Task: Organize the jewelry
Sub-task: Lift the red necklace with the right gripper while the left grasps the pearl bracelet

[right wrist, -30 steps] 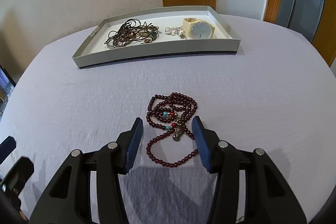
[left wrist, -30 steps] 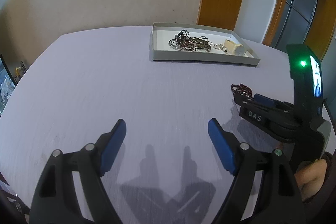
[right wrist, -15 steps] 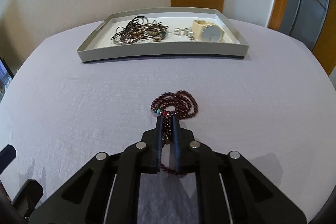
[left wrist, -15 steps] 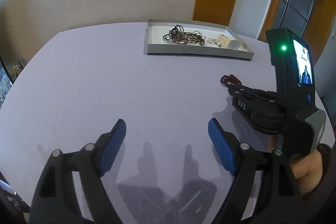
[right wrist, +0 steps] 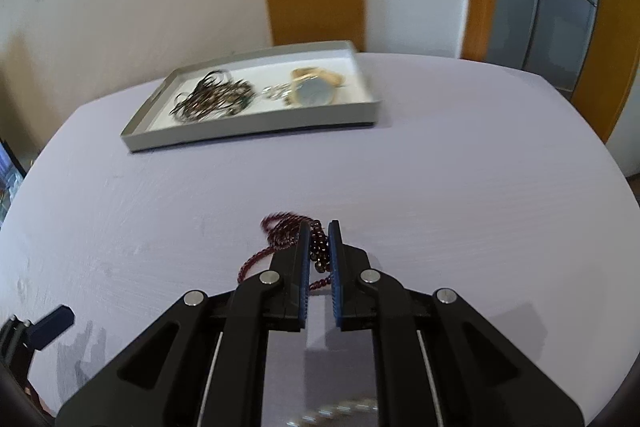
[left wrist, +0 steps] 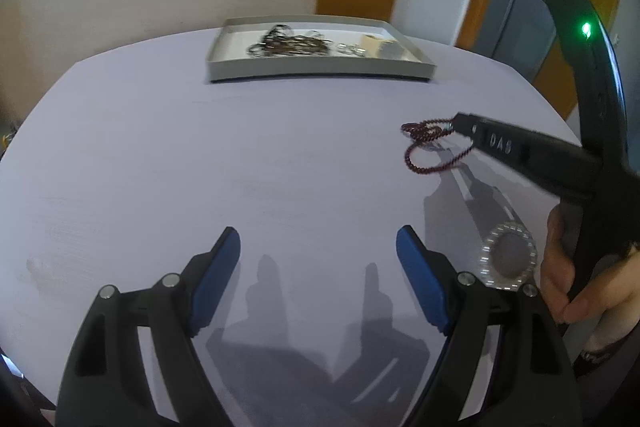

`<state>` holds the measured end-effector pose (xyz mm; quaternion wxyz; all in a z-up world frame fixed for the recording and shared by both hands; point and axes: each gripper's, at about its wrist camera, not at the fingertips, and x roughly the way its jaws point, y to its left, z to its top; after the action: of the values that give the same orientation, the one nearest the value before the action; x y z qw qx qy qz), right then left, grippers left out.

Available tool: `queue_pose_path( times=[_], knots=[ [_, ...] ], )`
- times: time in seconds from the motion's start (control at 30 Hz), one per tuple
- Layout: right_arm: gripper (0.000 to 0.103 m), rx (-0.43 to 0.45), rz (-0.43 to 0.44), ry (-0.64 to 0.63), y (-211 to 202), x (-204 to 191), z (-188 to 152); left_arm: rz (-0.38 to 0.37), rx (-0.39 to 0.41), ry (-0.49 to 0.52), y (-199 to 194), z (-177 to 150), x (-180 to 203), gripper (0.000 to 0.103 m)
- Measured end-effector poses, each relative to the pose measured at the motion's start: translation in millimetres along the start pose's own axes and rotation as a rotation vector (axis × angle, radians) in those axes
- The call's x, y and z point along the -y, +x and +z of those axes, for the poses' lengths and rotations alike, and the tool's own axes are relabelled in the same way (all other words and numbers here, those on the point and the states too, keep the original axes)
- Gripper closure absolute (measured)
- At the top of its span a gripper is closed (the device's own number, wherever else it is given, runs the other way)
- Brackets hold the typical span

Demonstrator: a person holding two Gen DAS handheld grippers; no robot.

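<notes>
Right gripper (right wrist: pixel 319 247) clamped on the dark red bead necklace (right wrist: pixel 286 233), strands trailing below; grey tray (right wrist: pixel 256 129) lies ahead and left; left gripper (left wrist: pixel 318 279) wide, empty

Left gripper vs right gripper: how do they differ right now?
The left gripper has its jaws wide apart with nothing between them; the right gripper is shut on the dark red bead necklace. Left hovers over bare table; right holds the necklace part-lifted, loops dangling. Both share black frames and blue pads.
</notes>
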<state>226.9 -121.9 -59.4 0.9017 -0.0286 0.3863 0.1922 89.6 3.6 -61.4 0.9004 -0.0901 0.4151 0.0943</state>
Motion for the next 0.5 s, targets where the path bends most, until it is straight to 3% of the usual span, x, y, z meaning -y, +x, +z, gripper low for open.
queue_pose_path(
  times=[0.33, 0.5],
  knots=[
    [0.094, 0.039, -0.015, 0.042, -26.9, 58.7, -13.4, -0.088, -0.022, 0.072, 6.7, -20.2, 75.3, 0.022],
    [0.094, 0.046, -0.009, 0.067, -37.1, 84.1, -25.4, -0.070, -0.031, 0.111, 17.4, -30.6, 105.2, 0.021]
  ],
)
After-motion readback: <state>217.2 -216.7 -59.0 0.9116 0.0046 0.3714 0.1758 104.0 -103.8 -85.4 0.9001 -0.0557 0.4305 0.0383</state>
